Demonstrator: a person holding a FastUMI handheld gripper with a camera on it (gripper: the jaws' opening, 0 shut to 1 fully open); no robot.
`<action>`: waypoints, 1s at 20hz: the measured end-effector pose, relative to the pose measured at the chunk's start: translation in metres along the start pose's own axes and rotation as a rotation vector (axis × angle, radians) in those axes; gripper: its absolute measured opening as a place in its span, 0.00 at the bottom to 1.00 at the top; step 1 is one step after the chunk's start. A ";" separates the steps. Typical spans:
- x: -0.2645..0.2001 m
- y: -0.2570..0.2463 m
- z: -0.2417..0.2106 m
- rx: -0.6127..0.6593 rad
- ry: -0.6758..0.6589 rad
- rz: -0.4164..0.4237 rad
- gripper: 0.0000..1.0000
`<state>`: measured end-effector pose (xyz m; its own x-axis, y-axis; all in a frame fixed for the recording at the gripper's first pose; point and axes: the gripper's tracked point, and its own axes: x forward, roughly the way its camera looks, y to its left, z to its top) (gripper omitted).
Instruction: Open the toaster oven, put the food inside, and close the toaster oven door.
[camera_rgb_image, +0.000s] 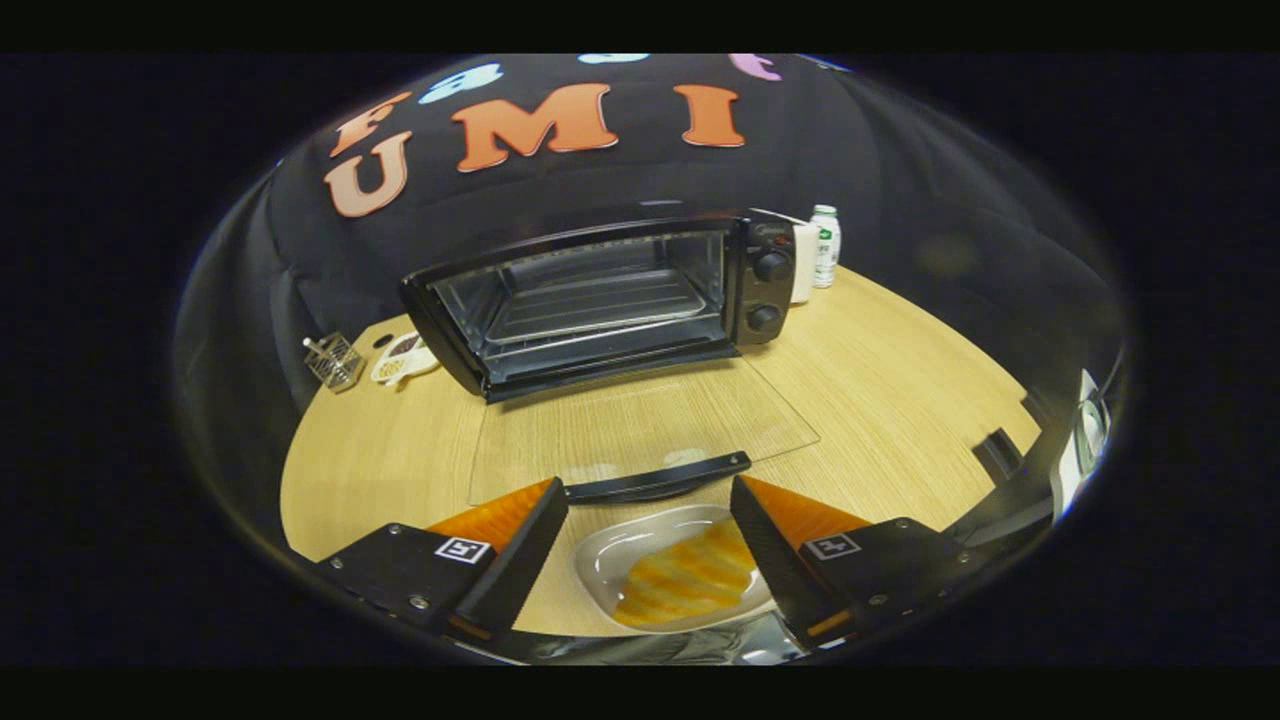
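On the wooden surface (880, 400), well beyond the claw, stands the toaster oven (600, 300), a black box turned a little so its front faces the camera at an angle. Its inside is open to view, with a wire rack (590, 300) lying flat across it. Two round knobs (768, 290) sit one above the other on the panel at its right side. The glass door (640, 420) is swung fully down and lies flat over the wood, reaching toward the claw, and its dark curved handle (660, 478) runs along the near edge, just ahead of the fingertips.

Nearer than the handle rests a pale plate (610, 555) with the food (690, 580) on it, a flat golden-brown piece with darker stripes. Plate and food lie between the two fingers, the plate's right part hidden behind the right finger. The claw (650, 500) is spread wide apart, its fingers on either side of the plate and gripping nothing; whether they touch the plate cannot be told.

Beside the oven's right wall stands a small white bottle (825, 245) with a green label, next to a white block. Left of the oven sit a small wire basket (333, 360) and, just beside it, a flat white card (405, 360) with dark marks.
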<state>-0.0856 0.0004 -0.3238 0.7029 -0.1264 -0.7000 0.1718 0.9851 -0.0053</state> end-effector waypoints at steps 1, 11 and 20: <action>-0.008 0.001 -0.003 0.020 -0.006 -0.018 0.98; -0.032 -0.011 -0.082 0.131 0.123 -0.222 0.98; -0.017 -0.010 -0.112 0.143 0.221 -0.278 0.98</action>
<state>-0.1763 0.0060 -0.3919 0.4527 -0.3433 -0.8229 0.4410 0.8883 -0.1280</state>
